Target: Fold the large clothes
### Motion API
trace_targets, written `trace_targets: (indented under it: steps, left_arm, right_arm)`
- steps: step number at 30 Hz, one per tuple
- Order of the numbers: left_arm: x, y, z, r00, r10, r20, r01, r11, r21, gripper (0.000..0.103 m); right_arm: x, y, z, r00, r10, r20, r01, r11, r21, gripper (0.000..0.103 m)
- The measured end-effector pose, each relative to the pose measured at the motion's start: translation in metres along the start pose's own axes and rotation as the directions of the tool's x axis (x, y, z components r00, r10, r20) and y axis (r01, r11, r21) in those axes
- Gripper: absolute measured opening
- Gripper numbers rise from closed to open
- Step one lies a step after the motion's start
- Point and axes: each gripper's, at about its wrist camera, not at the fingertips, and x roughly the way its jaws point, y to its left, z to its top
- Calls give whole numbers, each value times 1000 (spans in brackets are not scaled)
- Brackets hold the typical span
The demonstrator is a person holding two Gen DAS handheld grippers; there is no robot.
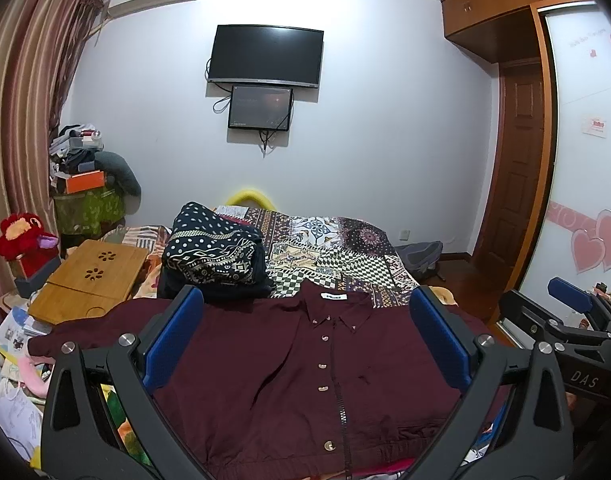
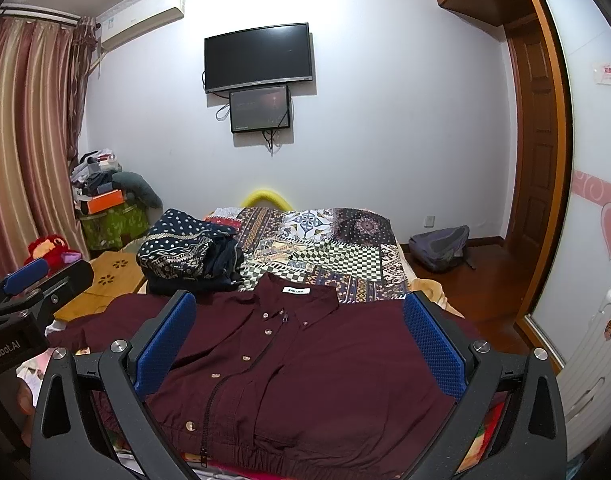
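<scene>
A dark maroon jacket point(image 1: 289, 376) with buttons and a zip lies spread flat, front up, on the bed, collar toward the far wall. It also shows in the right wrist view point(image 2: 305, 368). My left gripper point(image 1: 305, 340) hovers above the jacket's lower half, jaws wide open and empty. My right gripper point(image 2: 301, 340) hovers beside it to the right, also wide open and empty. The right gripper shows at the right edge of the left wrist view point(image 1: 573, 320). The left gripper's body shows at the left edge of the right wrist view.
A patterned bedspread point(image 1: 345, 252) covers the bed beyond the jacket. A stack of folded dark clothes point(image 1: 213, 252) sits behind the jacket's left shoulder. A wooden lap tray point(image 1: 89, 280) lies left. A grey backpack point(image 2: 441, 248) is on the floor right.
</scene>
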Motion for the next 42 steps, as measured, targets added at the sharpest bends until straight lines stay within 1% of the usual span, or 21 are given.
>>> trace_targets:
  steps: [5,11,13,15,16,19,23,25,27,28,29,31,32,34,36,37,38,40,42]
  left_arm:
    - [5,7,-2,1000,8,-16,-9,1000,-7,103]
    - [21,23,1,998,47,-39,-48,999,-24,103]
    - [29,34,3,995,82,-48,-83,996,-35,103]
    - [37,45,4,989,139,-54,-142,989,-43,103]
    - [42,54,5,983,174,-59,-177,983,-50,103]
    - [56,80,6,967,242,-83,-248,966,-73,103]
    - [72,125,3,934,336,-123,-350,929,-119,103]
    - [81,150,0,914,378,-146,-397,907,-139,103]
    - [88,176,-4,889,424,-172,-450,880,-153,103]
    - [93,192,-7,873,447,-192,-478,864,-160,103]
    - [97,207,-10,860,463,-214,-499,850,-168,103]
    - [104,235,-16,840,479,-253,-529,828,-189,103]
    - [108,255,-22,832,477,-283,-540,814,-215,103]
    - [113,281,-33,817,467,-339,-558,789,-258,103]
    - [120,312,-48,810,427,-401,-560,766,-315,103]
    - [123,328,-56,810,398,-430,-556,754,-350,103]
    - [127,346,-67,813,355,-462,-547,737,-396,103]
    - [134,368,-83,816,288,-502,-533,713,-456,103]
    - [142,391,-101,820,214,-530,-515,680,-522,103]
  right_arm:
    - [8,-1,0,1000,-2,-21,3,1000,5,103]
    - [26,-1,0,998,-1,-60,2,1000,5,103]
    - [33,-2,0,997,-3,-76,3,1000,2,103]
    - [40,-2,0,996,-4,-92,4,1000,1,103]
    - [43,-3,-1,995,-5,-100,5,1000,2,103]
    - [54,-5,-1,992,-8,-122,8,1000,4,103]
    - [71,-8,-4,986,-12,-167,15,1000,11,103]
    - [79,-10,-4,982,-13,-190,16,1000,16,103]
    - [90,-12,-5,976,-14,-218,19,1000,24,103]
    - [95,-13,-5,973,-12,-229,19,999,28,103]
    - [100,-15,-6,969,-10,-246,19,999,34,103]
    - [111,-17,-8,961,-7,-277,21,999,47,103]
    - [115,-19,-10,957,-7,-290,23,998,52,103]
    - [125,-21,-13,947,-11,-321,31,998,59,103]
    - [136,-23,-16,935,-19,-354,45,997,63,103]
    - [141,-23,-18,930,-22,-366,49,997,64,103]
    - [145,-24,-20,925,-24,-379,53,997,65,103]
    - [155,-24,-22,913,-27,-407,60,996,68,103]
    - [164,-25,-26,901,-26,-433,65,995,74,103]
